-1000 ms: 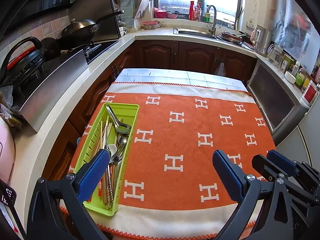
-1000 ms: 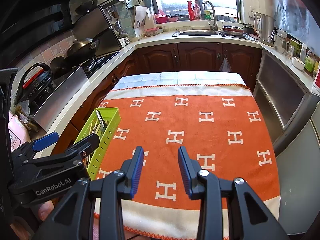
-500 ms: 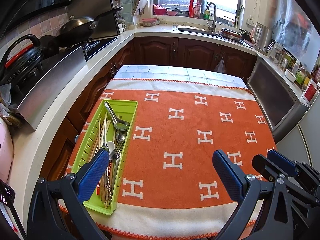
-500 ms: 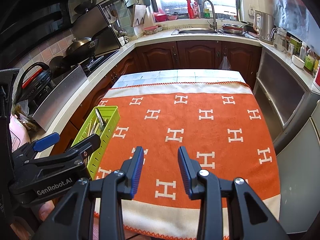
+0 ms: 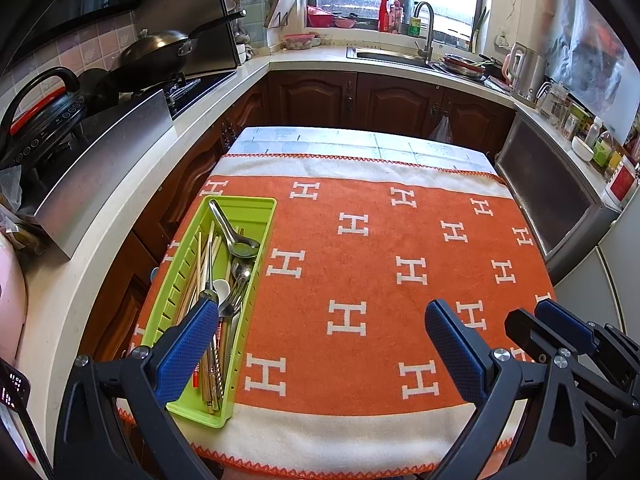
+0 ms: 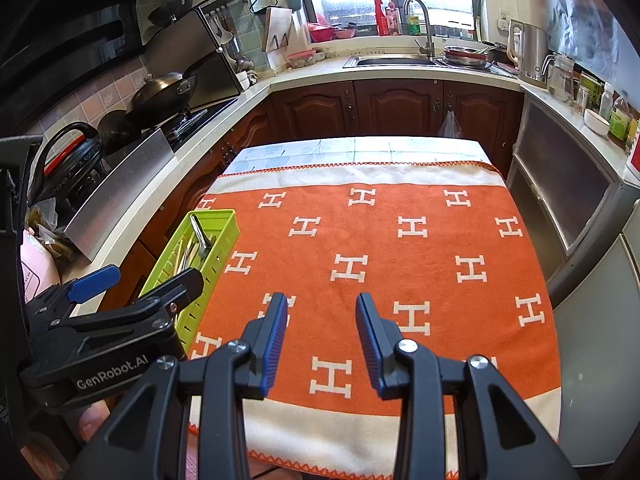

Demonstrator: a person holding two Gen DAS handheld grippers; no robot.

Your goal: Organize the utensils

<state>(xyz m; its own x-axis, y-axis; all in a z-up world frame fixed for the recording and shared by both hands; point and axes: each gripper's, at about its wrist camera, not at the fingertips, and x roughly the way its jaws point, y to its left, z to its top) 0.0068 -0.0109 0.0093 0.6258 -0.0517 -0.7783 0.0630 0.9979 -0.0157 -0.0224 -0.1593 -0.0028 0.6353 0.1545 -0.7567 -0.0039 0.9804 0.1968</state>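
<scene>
A lime-green utensil tray [image 5: 262,210] lies along the left edge of the orange blanket-covered table [image 5: 400,240]. It holds metal spoons [image 5: 236,236], a white spoon and several wooden chopsticks [image 5: 204,268]. The tray also shows in the right wrist view [image 6: 224,220]. My left gripper [image 5: 322,328] is wide open and empty, above the table's near edge, with its left finger over the tray's near half. My right gripper [image 6: 321,312] is open and empty above the near middle of the blanket. It also shows at the right of the left wrist view [image 5: 560,328].
The table stands in a U-shaped kitchen. A counter with a stove and wok [image 5: 156,50] runs along the left. A sink [image 5: 392,56] is under the window at the back. A kettle [image 5: 528,68] and bottles stand on the right counter.
Both views have pulled back and risen slightly, so the table sits a little lower and farther. The jaws and the tray's contents have not changed.
</scene>
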